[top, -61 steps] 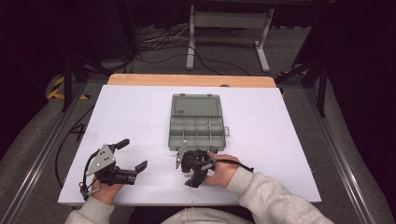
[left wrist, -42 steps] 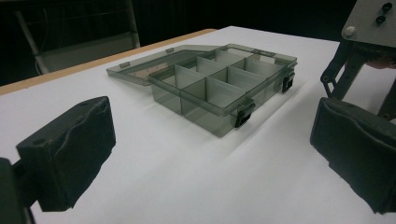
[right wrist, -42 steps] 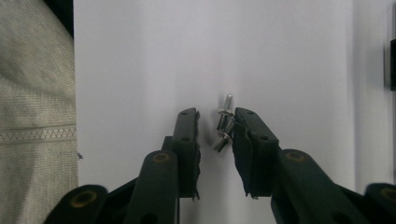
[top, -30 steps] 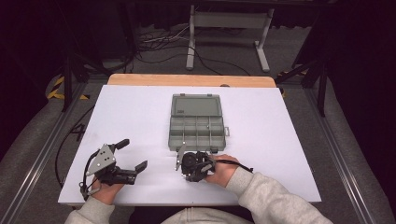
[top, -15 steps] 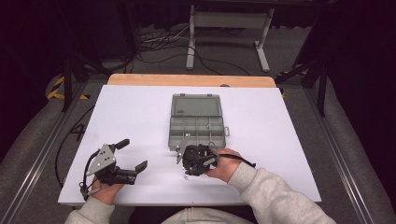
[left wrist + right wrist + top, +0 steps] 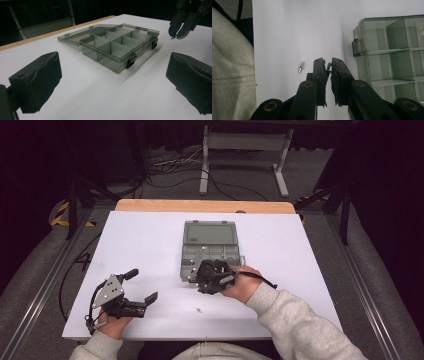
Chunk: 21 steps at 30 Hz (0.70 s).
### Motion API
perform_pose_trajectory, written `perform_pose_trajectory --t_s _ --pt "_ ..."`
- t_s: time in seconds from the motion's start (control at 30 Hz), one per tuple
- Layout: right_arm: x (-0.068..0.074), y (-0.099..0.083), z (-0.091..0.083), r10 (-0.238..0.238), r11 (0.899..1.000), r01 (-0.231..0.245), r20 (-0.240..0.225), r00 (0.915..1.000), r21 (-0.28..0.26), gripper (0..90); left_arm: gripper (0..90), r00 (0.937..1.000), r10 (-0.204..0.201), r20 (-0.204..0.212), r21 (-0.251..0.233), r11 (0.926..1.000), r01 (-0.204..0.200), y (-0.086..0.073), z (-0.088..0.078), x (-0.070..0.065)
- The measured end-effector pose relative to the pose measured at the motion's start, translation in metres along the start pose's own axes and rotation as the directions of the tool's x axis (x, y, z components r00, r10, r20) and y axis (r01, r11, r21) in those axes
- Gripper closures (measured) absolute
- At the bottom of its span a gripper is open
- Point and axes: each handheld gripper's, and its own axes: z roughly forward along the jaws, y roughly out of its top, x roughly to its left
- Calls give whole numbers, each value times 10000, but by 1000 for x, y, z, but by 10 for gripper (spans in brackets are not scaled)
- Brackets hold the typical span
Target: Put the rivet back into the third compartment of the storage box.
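A smoky transparent organizer box lies open at the table's middle, its compartments looking empty. My right gripper hovers just off the box's near edge, shut on a small screw pinched at the jaw tips. In the left gripper view the right gripper hangs above the table beside the box. A second small screw lies loose on the white table. My left gripper rests at the near left, open, with nothing between its pads.
The white table top has a wooden strip along its far edge. The person's grey sleeve comes in from the bottom right. Cables and a metal stand are on the floor beyond the table.
My right gripper has lifted off the table with the small screw and shifted slightly toward the box. The left gripper has not moved.
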Motion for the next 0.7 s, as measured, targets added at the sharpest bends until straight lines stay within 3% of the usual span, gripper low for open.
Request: perform_pose_trajectory --t_s 0.33,0.7 --pt "-16 8 -23 146 9997 -139 396 9991 -182 816 7 10000 -21 -12 -48 10000 21 0 0 0" --pt "-44 14 -32 535 9985 -527 697 9961 -128 817 7 10000 -17 -20 -52 10000 17 0 0 0"
